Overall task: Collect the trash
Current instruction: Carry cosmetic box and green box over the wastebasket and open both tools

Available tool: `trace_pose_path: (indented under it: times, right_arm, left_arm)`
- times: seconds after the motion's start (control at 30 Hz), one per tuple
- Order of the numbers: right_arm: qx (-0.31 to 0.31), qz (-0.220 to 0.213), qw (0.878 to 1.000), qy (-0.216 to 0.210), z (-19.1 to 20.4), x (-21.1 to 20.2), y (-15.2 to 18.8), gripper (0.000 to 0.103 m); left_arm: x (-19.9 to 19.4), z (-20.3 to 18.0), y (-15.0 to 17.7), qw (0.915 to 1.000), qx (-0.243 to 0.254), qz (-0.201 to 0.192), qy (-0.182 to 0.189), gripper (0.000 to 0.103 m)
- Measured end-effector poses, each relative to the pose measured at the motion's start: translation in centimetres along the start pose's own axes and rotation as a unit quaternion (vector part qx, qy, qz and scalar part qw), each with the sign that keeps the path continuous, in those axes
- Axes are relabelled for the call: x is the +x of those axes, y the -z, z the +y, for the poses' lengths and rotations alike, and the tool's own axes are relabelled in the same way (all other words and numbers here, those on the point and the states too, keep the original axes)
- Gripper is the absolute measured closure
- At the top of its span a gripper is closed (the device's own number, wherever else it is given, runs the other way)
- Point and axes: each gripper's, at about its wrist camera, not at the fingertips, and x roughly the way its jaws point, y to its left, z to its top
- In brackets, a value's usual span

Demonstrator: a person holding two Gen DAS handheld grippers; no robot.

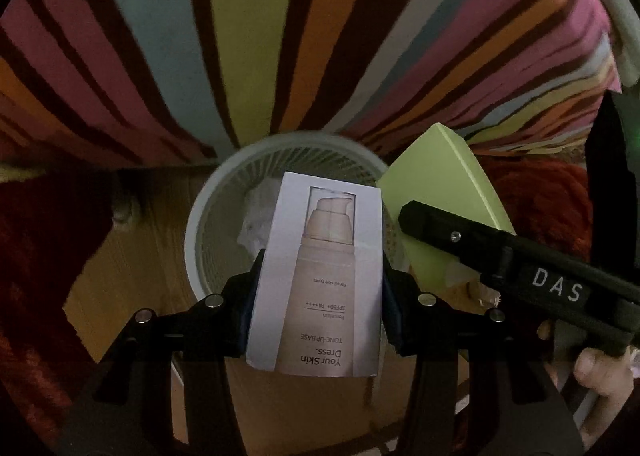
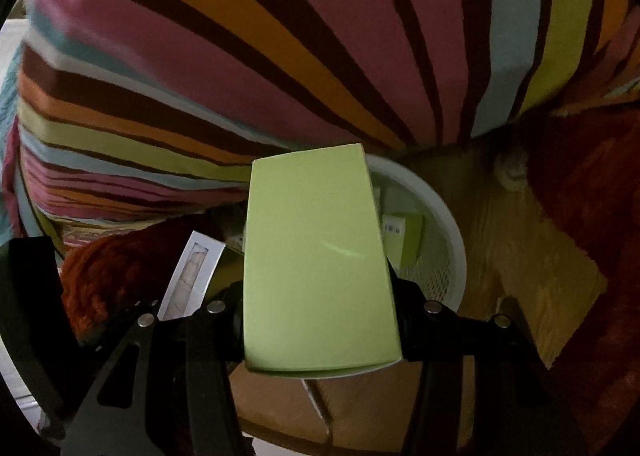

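Observation:
My left gripper (image 1: 318, 296) is shut on a white cosmetics box (image 1: 320, 272) printed with a pump bottle, held above the round white mesh bin (image 1: 200, 224). Crumpled white paper (image 1: 256, 224) lies inside the bin. My right gripper (image 2: 320, 320) is shut on a plain light-green box (image 2: 316, 256), held over the bin's rim (image 2: 452, 240). That green box (image 1: 444, 192) and the right gripper's black body (image 1: 520, 256) show at the right of the left wrist view. Another green box (image 2: 404, 240) lies inside the bin. The white box's edge (image 2: 192, 276) shows at the left of the right wrist view.
A bed with a striped multicoloured cover (image 1: 280, 36) rises just behind the bin. A red shaggy rug (image 2: 592, 216) lies on the wooden floor (image 2: 532, 264) beside it. A brown cardboard box (image 2: 320, 408) sits under the grippers.

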Motion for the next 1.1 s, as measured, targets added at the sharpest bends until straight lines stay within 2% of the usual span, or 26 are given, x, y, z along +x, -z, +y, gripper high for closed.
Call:
trace_pose_path:
  times: [0.27, 0.43, 0.83, 0.9, 0.93, 1.0, 1.03, 1.07, 1.1]
  right_arm:
    - [0.001, 0.033, 0.999, 0.005, 0.9, 1.7, 0.0, 0.054]
    - [0.013, 0.052, 0.999, 0.007, 0.2, 2.5, -0.2, 0.054]
    - [0.014, 0.083, 0.996, 0.024, 0.3, 4.3, -0.5, 0.054]
    - [0.013, 0.085, 0.996, 0.027, 0.5, 4.7, -0.4, 0.053]
    - [0.014, 0.089, 0.996, 0.028, 0.5, 4.8, -0.3, 0.052]
    - [0.02, 0.099, 0.994, 0.036, 0.3, 5.4, -0.3, 0.035]
    - [0.025, 0.102, 0.994, 0.042, 0.0, 5.6, -0.2, 0.013]
    - [0.031, 0.103, 0.993, 0.054, -0.2, 5.7, -0.2, 0.008]
    - [0.035, 0.101, 0.993, 0.059, -0.5, 5.7, -0.3, 0.008]
  left_arm:
    - [1.7, 0.8, 0.1, 0.9987, -0.03, 0.04, 0.01, 0.054]
    - [2.6, 1.0, 0.0, 0.9975, -0.041, 0.057, 0.01, 0.054]
    - [4.6, 1.2, -0.2, 0.9943, -0.047, 0.095, -0.009, 0.052]
    - [4.9, 1.2, -0.2, 0.9936, -0.046, 0.101, -0.02, 0.048]
    - [5.1, 1.1, -0.2, 0.9933, -0.044, 0.103, -0.027, 0.036]
    - [5.3, 1.0, -0.3, 0.9926, -0.041, 0.104, -0.048, 0.031]
    - [5.5, 0.9, -0.3, 0.9919, -0.04, 0.105, -0.059, 0.024]
    - [5.5, 0.9, -0.3, 0.9917, -0.04, 0.106, -0.061, 0.02]
    - [5.5, 1.0, -0.4, 0.9918, -0.04, 0.105, -0.059, 0.02]
